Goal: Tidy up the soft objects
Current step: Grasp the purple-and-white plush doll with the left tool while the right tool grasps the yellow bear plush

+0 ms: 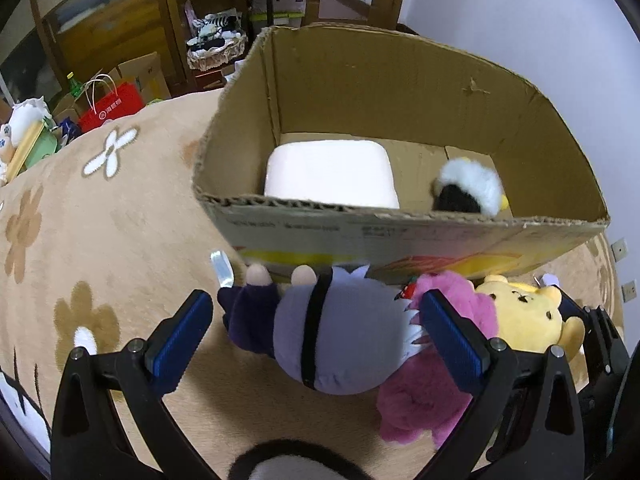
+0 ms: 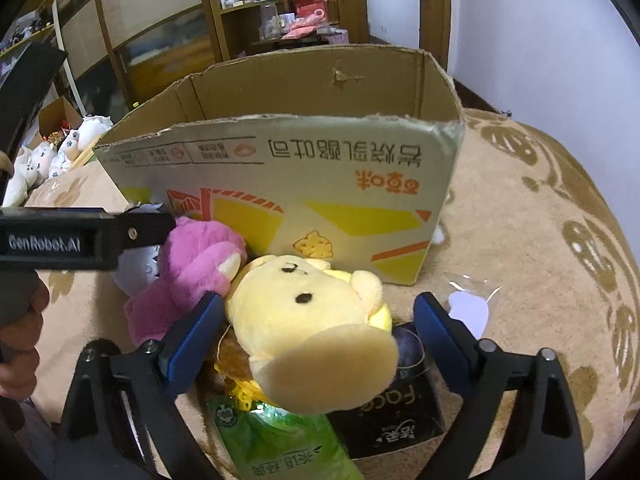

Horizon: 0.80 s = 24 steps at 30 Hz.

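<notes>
A grey-and-purple plush doll (image 1: 332, 332) lies on the beige blanket in front of an open cardboard box (image 1: 400, 236). My left gripper (image 1: 316, 332) is open, its jaws on either side of the doll. A pink plush (image 1: 448, 384) lies beside it, then a yellow bear plush (image 1: 520, 312). In the right wrist view my right gripper (image 2: 320, 340) is open around the yellow bear (image 2: 304, 320), with the pink plush (image 2: 188, 268) to its left. Inside the box lie a white pillow (image 1: 332, 172) and a black-and-white plush (image 1: 468, 188).
The box (image 2: 280, 184) stands on a flower-patterned blanket (image 1: 100, 240). A green packet (image 2: 280, 444) and a black packet (image 2: 396, 412) lie under the bear. A small clear bag (image 2: 468, 308) lies to the right. Shelves, bags and clutter stand behind.
</notes>
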Each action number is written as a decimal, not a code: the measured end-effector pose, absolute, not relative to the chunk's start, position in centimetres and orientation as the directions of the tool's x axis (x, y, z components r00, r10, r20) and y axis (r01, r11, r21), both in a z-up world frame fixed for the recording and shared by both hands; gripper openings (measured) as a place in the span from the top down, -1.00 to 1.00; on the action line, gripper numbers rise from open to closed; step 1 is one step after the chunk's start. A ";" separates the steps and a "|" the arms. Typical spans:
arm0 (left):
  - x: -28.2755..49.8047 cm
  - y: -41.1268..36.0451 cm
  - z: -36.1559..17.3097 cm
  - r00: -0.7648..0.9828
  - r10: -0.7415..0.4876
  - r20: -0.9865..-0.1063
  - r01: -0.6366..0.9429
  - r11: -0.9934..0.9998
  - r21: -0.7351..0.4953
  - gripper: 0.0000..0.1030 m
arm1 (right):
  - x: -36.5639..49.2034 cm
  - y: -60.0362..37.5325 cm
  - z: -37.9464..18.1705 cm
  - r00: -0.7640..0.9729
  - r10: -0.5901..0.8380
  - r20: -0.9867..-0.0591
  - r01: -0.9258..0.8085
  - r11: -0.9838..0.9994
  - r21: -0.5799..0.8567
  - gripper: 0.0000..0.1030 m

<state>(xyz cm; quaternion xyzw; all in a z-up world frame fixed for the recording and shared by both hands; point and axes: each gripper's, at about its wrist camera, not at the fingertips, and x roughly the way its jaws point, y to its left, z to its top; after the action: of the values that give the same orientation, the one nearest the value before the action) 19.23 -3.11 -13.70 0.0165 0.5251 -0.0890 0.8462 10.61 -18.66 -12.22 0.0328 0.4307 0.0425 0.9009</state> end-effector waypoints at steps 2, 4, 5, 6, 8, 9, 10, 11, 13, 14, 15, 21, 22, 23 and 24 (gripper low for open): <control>19.2 -3.3 -13.6 0.438 -0.127 -0.890 0.168 0.984 -0.057 -0.98 | 10.6 -18.7 -12.2 0.625 0.112 -0.773 -0.051 0.993 0.103 -0.88; 19.1 -3.4 -13.6 0.444 -0.118 -0.888 0.170 0.984 -0.046 -0.98 | 10.7 -18.8 -12.3 0.622 0.124 -0.773 -0.055 0.992 0.115 -0.81; 19.0 -3.6 -13.7 0.444 -0.114 -0.889 0.171 0.984 -0.041 -0.98 | 10.7 -18.8 -12.3 0.619 0.133 -0.774 -0.059 0.991 0.123 -0.77; 18.9 -3.7 -13.7 0.446 -0.110 -0.888 0.171 0.985 -0.036 -0.98 | 10.6 -18.8 -12.3 0.617 0.137 -0.775 -0.061 0.990 0.126 -0.74; 18.7 -3.8 -13.7 0.449 -0.092 -0.889 0.170 0.985 -0.015 -0.98 | 10.5 -18.7 -12.2 0.614 0.145 -0.776 -0.067 0.989 0.131 -0.68; 18.5 -3.9 -13.7 0.450 -0.078 -0.890 0.169 0.986 -0.002 -0.98 | 10.6 -18.8 -12.2 0.611 0.150 -0.777 -0.072 0.988 0.135 -0.64; 18.7 -3.9 -14.0 0.446 -0.051 -0.894 0.165 0.986 0.027 -0.98 | 10.6 -18.7 -12.2 0.610 0.154 -0.778 -0.075 0.988 0.137 -0.61; 18.7 -3.9 -14.3 0.433 -0.038 -0.900 0.168 0.985 0.039 -0.98 | 10.6 -18.7 -12.2 0.607 0.162 -0.778 -0.080 0.986 0.143 -0.57; 18.8 -3.7 -14.6 0.414 -0.053 -0.909 0.165 0.986 0.018 -0.98 | 10.5 -18.6 -12.2 0.605 0.163 -0.780 -0.080 0.986 0.144 -0.55; 18.8 -3.7 -14.8 0.405 -0.057 -0.912 0.163 0.987 0.011 -0.98 | 10.5 -18.6 -12.2 0.604 0.163 -0.780 -0.080 0.986 0.144 -0.51; 18.8 -3.7 -14.9 0.399 -0.057 -0.915 0.165 0.986 0.011 -0.94 | 10.5 -18.5 -12.1 0.603 0.157 -0.782 -0.082 0.988 0.134 -0.48; 18.7 -4.1 -15.6 0.373 -0.072 -0.925 0.185 0.983 -0.002 -0.69 | 10.5 -17.6 -12.0 0.598 0.137 -0.790 -0.100 0.990 0.096 -0.33; 18.6 -4.1 -15.6 0.373 -0.074 -0.925 0.180 0.984 -0.006 -0.68 | 10.6 -17.7 -12.0 0.597 0.139 -0.790 -0.099 0.990 0.100 -0.31; 18.5 -4.0 -15.6 0.374 -0.079 -0.924 0.173 0.985 -0.014 -0.66 | 10.6 -17.8 -11.9 0.595 0.142 -0.791 -0.097 0.990 0.104 -0.28; 18.5 -3.9 -15.5 0.375 -0.082 -0.924 0.169 0.986 -0.019 -0.63 | 10.6 -17.9 -11.9 0.592 0.145 -0.793 -0.097 0.989 0.108 -0.26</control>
<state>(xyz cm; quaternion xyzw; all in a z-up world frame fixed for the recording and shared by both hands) 18.49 -3.91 -15.51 0.0390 0.5541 -0.0757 0.8281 10.65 -17.91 -11.89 0.0267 0.4464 0.0677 0.8919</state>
